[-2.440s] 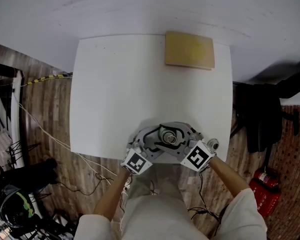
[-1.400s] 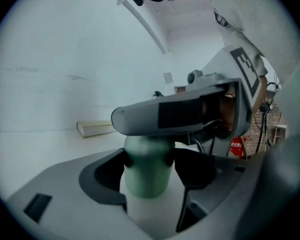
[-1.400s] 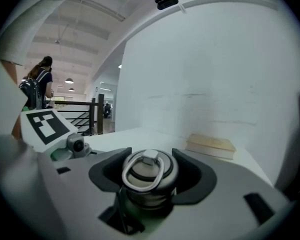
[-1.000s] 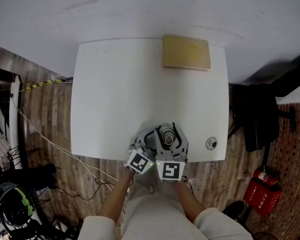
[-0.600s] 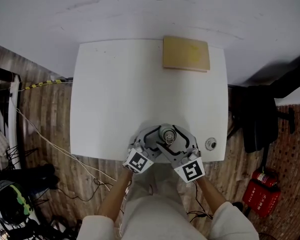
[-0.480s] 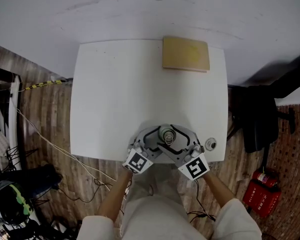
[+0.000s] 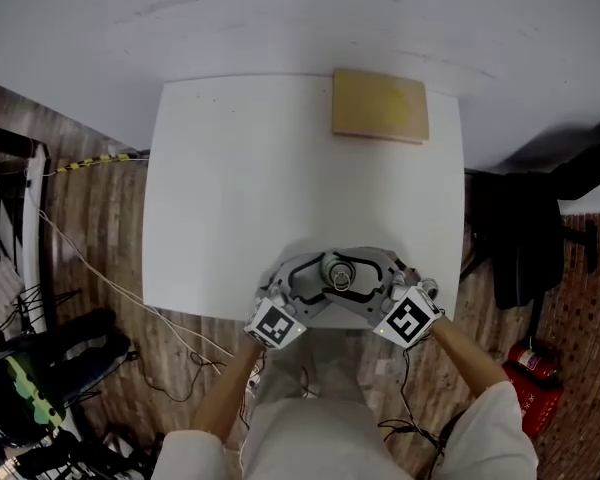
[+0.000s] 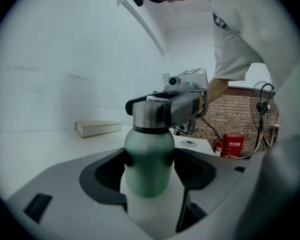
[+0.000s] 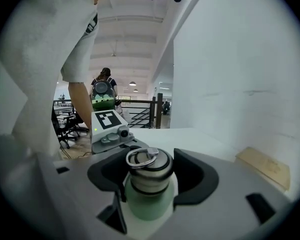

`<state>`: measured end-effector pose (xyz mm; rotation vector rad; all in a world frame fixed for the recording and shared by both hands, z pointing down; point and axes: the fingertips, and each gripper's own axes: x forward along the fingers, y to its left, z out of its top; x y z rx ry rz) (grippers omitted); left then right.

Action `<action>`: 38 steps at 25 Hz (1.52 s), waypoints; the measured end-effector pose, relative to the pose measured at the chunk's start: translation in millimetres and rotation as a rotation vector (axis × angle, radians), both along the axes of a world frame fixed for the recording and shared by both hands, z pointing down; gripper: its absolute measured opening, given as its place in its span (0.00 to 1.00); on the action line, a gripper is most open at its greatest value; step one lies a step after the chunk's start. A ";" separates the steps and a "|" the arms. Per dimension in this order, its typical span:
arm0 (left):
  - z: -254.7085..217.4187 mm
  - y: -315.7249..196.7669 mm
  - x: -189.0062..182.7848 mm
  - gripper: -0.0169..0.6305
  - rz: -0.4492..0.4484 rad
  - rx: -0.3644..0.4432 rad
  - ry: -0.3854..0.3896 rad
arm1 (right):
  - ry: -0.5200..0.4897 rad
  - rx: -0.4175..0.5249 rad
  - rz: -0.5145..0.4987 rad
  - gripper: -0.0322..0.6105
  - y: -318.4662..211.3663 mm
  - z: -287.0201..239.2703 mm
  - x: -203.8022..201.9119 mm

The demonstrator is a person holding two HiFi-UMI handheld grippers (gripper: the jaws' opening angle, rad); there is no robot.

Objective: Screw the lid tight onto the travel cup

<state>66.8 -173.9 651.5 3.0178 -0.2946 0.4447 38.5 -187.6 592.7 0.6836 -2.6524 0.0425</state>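
A green travel cup stands near the table's front edge, with both grippers round it. My left gripper comes in from the left and is shut on the green body. The steel lid, with a ring on top, sits on the cup's neck. My right gripper reaches in from the right at lid height. Its jaws have just been closing with the lid between them, and both pads lie against the lid's sides. In the left gripper view the lid shows inside the right gripper.
A tan book lies at the far right of the white table. A small round disc sits by the front right corner, close to my right gripper. Cables and a red fire extinguisher are on the floor.
My right gripper swung from straight behind the cup round to the right, its marker cube moving right and up. The left gripper and the cup stayed put.
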 end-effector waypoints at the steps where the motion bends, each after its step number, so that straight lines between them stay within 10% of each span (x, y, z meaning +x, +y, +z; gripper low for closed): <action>1: -0.4 0.0 -0.1 0.50 -0.002 -0.004 -0.001 | -0.004 0.003 0.013 0.47 -0.3 0.3 0.2; 22: 3.2 1.0 -0.2 0.50 -0.014 0.001 -0.016 | 0.036 0.076 0.799 0.46 -14.7 0.1 19.6; 38: -4.5 2.2 -6.0 0.51 -0.073 -0.041 0.015 | -0.105 0.105 0.752 0.58 -9.8 -13.2 16.4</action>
